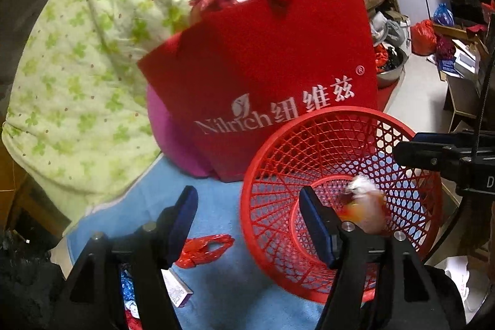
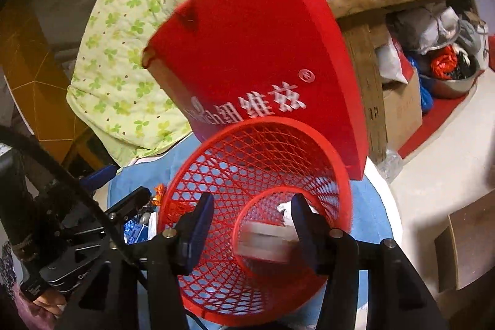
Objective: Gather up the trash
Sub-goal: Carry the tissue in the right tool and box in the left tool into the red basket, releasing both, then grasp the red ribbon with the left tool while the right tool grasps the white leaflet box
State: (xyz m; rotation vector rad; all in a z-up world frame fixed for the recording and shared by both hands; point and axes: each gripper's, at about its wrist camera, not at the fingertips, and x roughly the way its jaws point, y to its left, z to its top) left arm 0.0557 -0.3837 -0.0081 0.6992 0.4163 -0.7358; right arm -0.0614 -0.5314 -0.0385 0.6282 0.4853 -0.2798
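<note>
Inside one red basket (image 2: 256, 175): two scraps; both tongs open.

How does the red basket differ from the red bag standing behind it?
The red basket is round open lattice you can see through; the red bag is flat-sided, solid and printed with white lettering. The basket tips its mouth toward the cameras; the bag stands taller, leaning. Both are red and rest on the blue cloth.

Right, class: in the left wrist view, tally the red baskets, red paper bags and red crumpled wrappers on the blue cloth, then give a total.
Red mesh basket: 1
Red paper bag: 1
Red crumpled wrapper: 1
Total: 3
</note>
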